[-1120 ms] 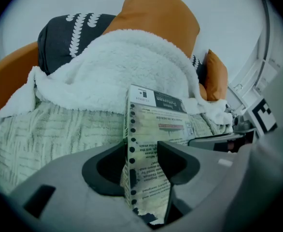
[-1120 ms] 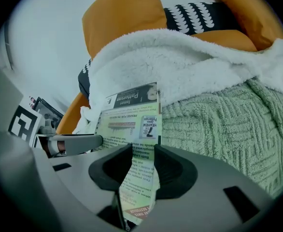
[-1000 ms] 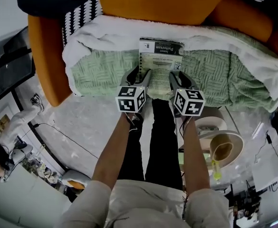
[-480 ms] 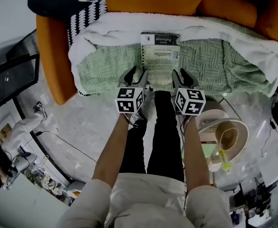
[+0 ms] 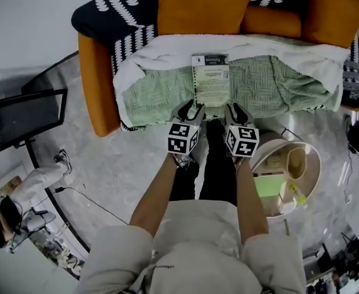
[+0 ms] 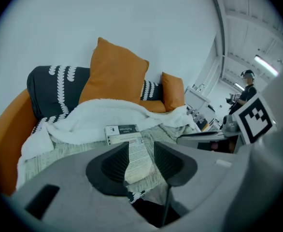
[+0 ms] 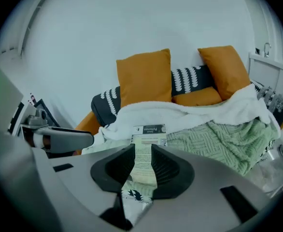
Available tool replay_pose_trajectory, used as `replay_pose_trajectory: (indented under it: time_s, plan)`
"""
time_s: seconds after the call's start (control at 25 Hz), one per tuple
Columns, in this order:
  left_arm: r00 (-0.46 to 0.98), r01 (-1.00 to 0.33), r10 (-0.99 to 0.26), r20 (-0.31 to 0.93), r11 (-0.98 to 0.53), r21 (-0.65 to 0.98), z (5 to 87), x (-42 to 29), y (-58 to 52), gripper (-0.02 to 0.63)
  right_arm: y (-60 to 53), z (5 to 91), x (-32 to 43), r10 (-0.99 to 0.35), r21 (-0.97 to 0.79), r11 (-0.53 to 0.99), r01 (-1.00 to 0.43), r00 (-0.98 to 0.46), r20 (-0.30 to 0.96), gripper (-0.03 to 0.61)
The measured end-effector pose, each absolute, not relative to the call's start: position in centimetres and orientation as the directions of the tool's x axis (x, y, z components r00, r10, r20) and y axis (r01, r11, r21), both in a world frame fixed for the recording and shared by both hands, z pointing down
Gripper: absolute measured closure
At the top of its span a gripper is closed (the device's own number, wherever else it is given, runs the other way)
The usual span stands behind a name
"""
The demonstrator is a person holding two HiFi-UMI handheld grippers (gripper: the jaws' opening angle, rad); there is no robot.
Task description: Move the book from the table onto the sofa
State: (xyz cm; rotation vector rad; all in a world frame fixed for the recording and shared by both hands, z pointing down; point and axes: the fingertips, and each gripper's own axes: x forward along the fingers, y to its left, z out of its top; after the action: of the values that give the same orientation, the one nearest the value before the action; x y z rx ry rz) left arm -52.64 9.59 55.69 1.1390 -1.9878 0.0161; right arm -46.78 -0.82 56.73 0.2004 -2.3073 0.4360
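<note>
Claw left (image 6: 141, 151), claw right (image 7: 142, 153): closing, empty

Lighting: even, soft and white; all three views bright.
Source: ceiling strip light (image 6: 264, 63), upper right of the left gripper view, blown out.
Shadows: faint, under the sofa (image 5: 97, 97) edge in the head view.
Glare: pale sheen on the floor (image 5: 124, 164), centre left.
Distortion: strong fisheye; black vignette at the corners of both gripper views.
Focus: book (image 5: 211, 79) crisp at centre; lower foreground of both gripper views soft.
</note>
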Motion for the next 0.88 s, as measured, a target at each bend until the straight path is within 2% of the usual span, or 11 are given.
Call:
replay_pose_trajectory:
  time_s: [0.48,0.88]
  plan:
    - [-0.239,-0.782,-0.786,0.57,0.504,0.367,44.5,-46.7,12.9,0.509,3.4,44.4,-41.6,-0.14,-0.182,0.93,-0.319,-0.765,0.629,0.5]
    - [-0.27,-0.792,-0.813,0.515,0.492,0.361,39.2,-43.4,17.5,0.601,8.6,40.5,-37.3,-0.153,-0.163,0.937,-0.31,-0.781,0.605,0.548]
